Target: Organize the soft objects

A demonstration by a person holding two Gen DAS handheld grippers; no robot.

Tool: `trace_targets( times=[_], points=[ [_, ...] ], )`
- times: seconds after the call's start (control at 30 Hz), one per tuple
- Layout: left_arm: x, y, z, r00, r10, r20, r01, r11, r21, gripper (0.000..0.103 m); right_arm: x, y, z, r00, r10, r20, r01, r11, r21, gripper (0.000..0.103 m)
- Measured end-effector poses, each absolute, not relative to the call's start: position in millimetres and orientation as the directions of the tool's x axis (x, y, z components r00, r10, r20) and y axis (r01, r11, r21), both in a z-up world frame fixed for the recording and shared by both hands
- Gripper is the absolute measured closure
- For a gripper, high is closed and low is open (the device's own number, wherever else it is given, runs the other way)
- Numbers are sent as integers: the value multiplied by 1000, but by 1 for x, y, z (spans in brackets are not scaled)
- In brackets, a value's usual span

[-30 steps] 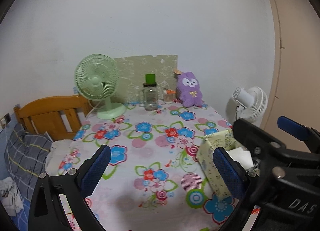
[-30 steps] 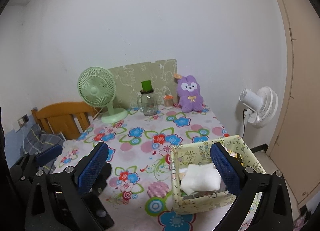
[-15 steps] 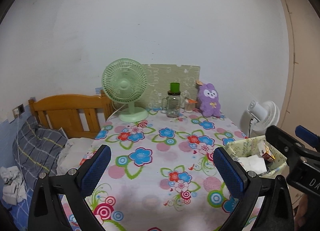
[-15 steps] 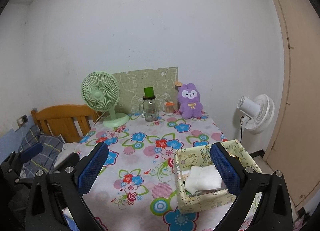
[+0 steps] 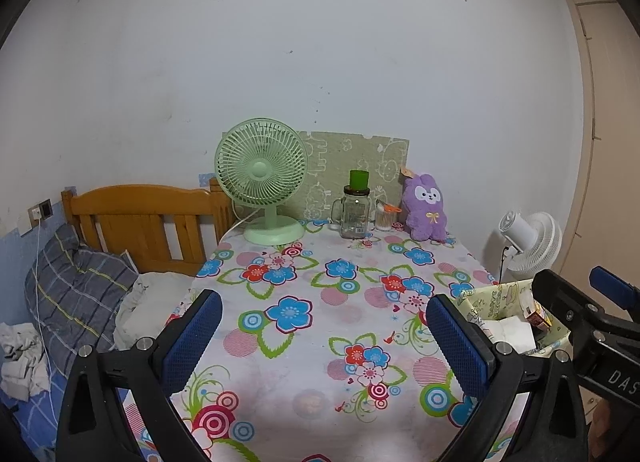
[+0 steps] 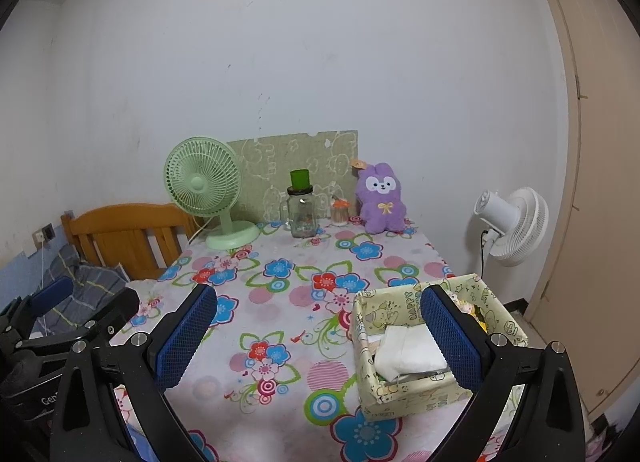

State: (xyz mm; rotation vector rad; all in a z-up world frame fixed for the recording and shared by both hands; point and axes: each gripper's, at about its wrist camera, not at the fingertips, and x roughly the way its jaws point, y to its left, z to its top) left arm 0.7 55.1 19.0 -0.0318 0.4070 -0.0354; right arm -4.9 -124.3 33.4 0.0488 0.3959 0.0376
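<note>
Purple plush (image 6: 380, 198) sits upright at the far end of the table (image 6: 280, 394), at about one o'clock from the right gripper (image 6: 318, 336), leaning against or just before the green board (image 6: 292, 166). It stands just beside a small glass (image 6: 339, 212), with the jar (image 6: 302, 212) to its left and the green fan (image 6: 206, 190) further left, at eleven o'clock.

Right gripper: fingers wide apart, nothing between them, held over the near edge. Left gripper (image 5: 320, 338): likewise spread and empty, low at the near edge. Neither touches anything.

Box (image 6: 416, 394): printed card, open-topped, at the near right, four o'clock of table centre, lying partly behind the right gripper's right finger. It holds a folded white cloth (image 6: 408, 354) and other small items too hidden to identify.

Assessment: the plush appears to be the one soft item outside the box, well apart from it. It should be light, compressible and non-slip, and will sag if taken by an ear. Recommended hold is across the body at the midsection, fingers closing from both sides. The glass beside it is fragile and could tip during the approach; coming in from the plush's right side, at three o'clock, keeps clear of it.
</note>
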Motion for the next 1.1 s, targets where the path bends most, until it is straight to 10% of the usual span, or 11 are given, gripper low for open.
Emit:
trace_targets(
  times=[1.1],
  points=[
    [7,45,22,914,-38,-404,25,999,-36,0,4,-137,29,917,48,-397,-24,998,64,0]
  ],
)
